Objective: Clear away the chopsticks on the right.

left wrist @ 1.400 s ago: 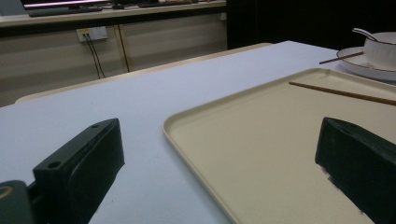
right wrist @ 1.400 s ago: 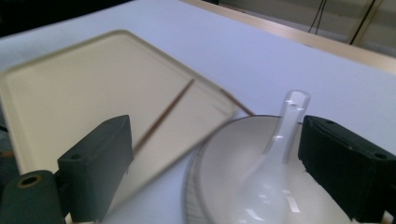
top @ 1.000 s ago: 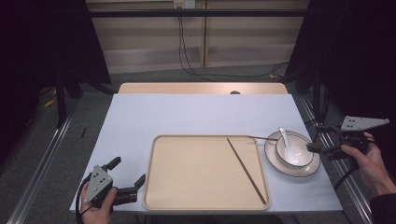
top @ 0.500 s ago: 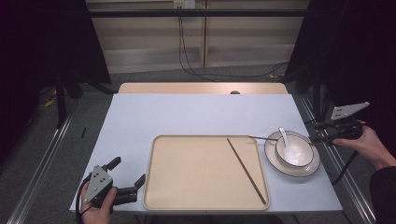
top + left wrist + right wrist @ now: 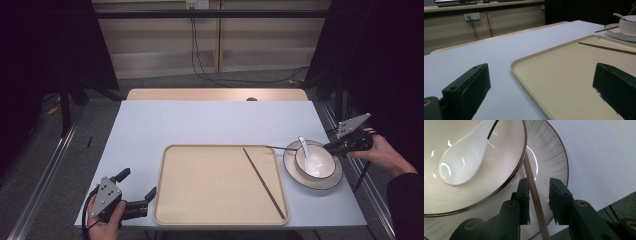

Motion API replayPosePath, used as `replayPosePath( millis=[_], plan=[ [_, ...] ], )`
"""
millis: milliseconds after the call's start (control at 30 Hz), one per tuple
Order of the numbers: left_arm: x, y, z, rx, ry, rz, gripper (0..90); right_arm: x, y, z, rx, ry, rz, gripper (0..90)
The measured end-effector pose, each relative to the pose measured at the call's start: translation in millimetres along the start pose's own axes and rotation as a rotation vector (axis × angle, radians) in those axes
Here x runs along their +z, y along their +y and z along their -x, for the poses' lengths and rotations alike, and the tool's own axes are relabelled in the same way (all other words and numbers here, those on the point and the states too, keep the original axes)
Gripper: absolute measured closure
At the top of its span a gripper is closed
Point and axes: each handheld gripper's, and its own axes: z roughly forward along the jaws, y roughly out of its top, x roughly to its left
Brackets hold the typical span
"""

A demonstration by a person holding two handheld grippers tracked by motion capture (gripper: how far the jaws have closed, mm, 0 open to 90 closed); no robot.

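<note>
Broad pale lavender-blue tabletop (image 5: pixel 200 125) fills the scene, and on its near half sits a big cream rectangular plastic tray (image 5: pixel 205 190) with rounded corners. One thin brown wooden chopstick (image 5: pixel 263 183) lies slantwise on the tray's right side, running from its far middle toward the near right corner.

Just right of the tray, there's a round white ceramic plate with a dark rim (image 5: pixel 335 181), and a white ceramic bowl with a dark rim (image 5: pixel 316 162) stands on it. A glossy white ceramic soup spoon (image 5: pixel 304 148) rests inside the bowl, handle leaning up over the far edge. A second thin brown wooden chopstick (image 5: pixel 282 148) pokes out leftward from the plate, over the tray's far right corner.

Over on the right, the right gripper (image 5: pixel 537 201) is down low at the plate's right edge; in the right gripper view its jaws stand a little apart with that chopstick running between them. It sits close against one jaw, but there's still a gap on the other side, so no firm grip.

Near left corner of the table: the left gripper (image 5: pixel 137 187) rests beside the tray, jaws spread wide, holding nothing.
</note>
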Motion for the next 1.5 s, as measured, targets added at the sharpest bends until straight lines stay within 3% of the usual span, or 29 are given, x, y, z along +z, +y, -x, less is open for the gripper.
replayPosePath(
  millis=[333,600,833,1033,1233,1333,1400,1500],
  plan=[
    [-0.8,0.2,-0.1,0.006,0.003,-0.006,1.2,12.9,7.8,0.0,-0.05,0.004,-0.03,80.1],
    [-0.9,0.0,0.3,-0.006,0.008,0.003,1.2,15.0,10.6,-1.5,-0.039,0.024,-0.037,84.3],
    [-1.3,0.1,-0.3,0.001,0.001,-0.001,1.2,9.5,7.8,-1.3,0.036,0.024,-0.009,84.4],
    [-1.6,0.0,-0.3,-0.01,0.007,0.0,1.3,-1.7,7.7,1.0,0.067,-0.01,0.027,84.5],
    [-2.2,0.0,-1.5,-0.004,0.005,0.004,1.3,-11.7,8.4,0.3,0.142,-0.033,0.032,84.5],
    [-2.1,0.1,-1.5,-0.005,0.005,0.004,1.3,-17.9,9.0,-0.7,0.173,-0.078,0.076,84.5],
    [-2.3,0.0,-1.6,-0.006,0.007,0.004,1.3,-21.9,9.2,-1.0,0.196,-0.083,0.126,84.5],
    [-1.6,-0.1,-1.0,-0.008,0.004,0.002,1.3,-27.1,12.0,-5.0,0.227,-0.097,0.158,84.5]
  ],
)
